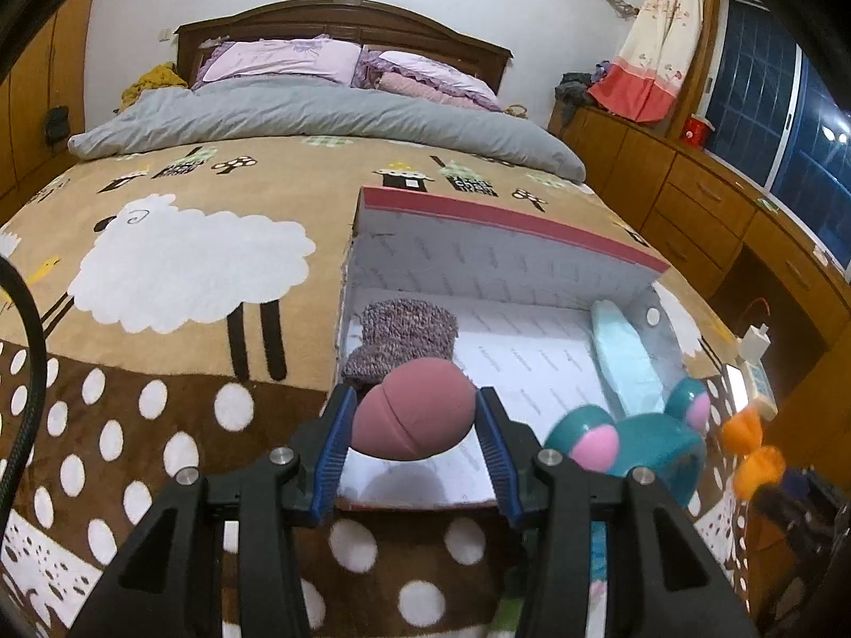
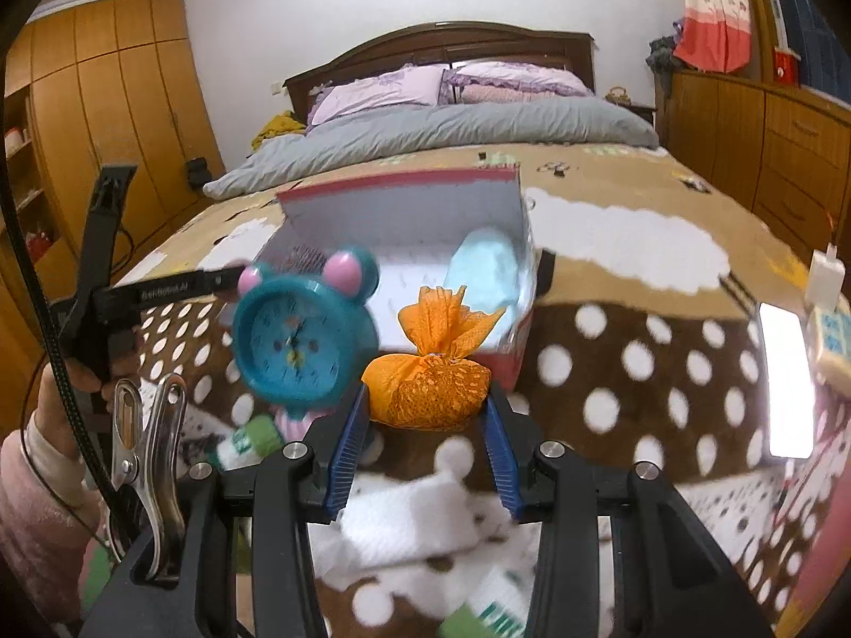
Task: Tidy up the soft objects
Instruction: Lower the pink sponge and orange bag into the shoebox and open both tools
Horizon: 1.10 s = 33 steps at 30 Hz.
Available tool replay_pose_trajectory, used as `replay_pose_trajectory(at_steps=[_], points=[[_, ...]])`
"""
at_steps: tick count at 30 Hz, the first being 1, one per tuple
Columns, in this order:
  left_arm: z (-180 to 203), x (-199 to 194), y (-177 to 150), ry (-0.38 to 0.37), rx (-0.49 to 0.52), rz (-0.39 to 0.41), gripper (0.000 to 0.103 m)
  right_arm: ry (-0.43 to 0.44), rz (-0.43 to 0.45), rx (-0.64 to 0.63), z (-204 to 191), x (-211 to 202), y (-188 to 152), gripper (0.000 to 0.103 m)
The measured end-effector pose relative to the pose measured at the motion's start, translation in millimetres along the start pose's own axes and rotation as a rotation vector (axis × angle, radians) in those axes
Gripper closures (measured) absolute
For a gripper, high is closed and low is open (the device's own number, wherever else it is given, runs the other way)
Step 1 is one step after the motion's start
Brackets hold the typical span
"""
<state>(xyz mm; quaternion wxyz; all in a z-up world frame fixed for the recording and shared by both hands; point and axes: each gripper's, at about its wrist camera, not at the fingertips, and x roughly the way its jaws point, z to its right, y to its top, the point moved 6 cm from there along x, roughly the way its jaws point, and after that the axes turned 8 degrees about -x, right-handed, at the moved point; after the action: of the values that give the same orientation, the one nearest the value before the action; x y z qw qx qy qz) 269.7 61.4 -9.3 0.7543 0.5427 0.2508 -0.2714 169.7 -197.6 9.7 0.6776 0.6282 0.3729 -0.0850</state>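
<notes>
My left gripper (image 1: 415,420) is shut on a pink egg-shaped sponge (image 1: 414,414) and holds it over the near part of an open white box (image 1: 478,266) with a red rim on the bed. Inside the box lie a purple knitted sock (image 1: 409,332) at the left and a light blue soft pack (image 1: 622,353) at the right. My right gripper (image 2: 428,414) is shut on an orange mesh pouch (image 2: 431,388), held in front of the box (image 2: 404,212). The pouch also shows at the right edge of the left wrist view (image 1: 750,449).
A teal mouse-eared alarm clock (image 2: 298,340) stands just left of the pouch, next to the box; it also shows in the left wrist view (image 1: 633,441). The bed has a brown dotted blanket (image 1: 133,399) and a grey duvet (image 1: 319,117). Wooden drawers (image 1: 707,202) line the right side.
</notes>
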Motion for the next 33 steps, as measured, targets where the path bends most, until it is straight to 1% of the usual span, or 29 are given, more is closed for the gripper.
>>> replay_pose_trajectory(at_steps=[5,13,20,23,26,30,33], points=[[1,9,6,0.008,0.008,-0.004,0.054,-0.016,0.012,-0.012,8,11,20,0.06],[2,26,15,0.012,0.009,-0.011,0.054,-0.005,0.004,-0.003,19,37,39,0.06],[2,32,19,-0.013,-0.011,-0.015,0.053,-0.001,-0.041,-0.002,22,60,36,0.059],[0,34,19,0.0,-0.024,-0.019,0.053,0.002,-0.058,-0.001,23,67,32,0.059],[-1,35,20,-0.007,-0.032,-0.027,0.053,0.003,-0.075,-0.006,22,72,28,0.059],[0,35,21,-0.01,-0.026,-0.029,0.049,0.011,-0.086,-0.004,22,74,26,0.059],[1,33,20,-0.015,-0.013,-0.029,0.042,0.009,-0.096,-0.001,22,76,25,0.059]])
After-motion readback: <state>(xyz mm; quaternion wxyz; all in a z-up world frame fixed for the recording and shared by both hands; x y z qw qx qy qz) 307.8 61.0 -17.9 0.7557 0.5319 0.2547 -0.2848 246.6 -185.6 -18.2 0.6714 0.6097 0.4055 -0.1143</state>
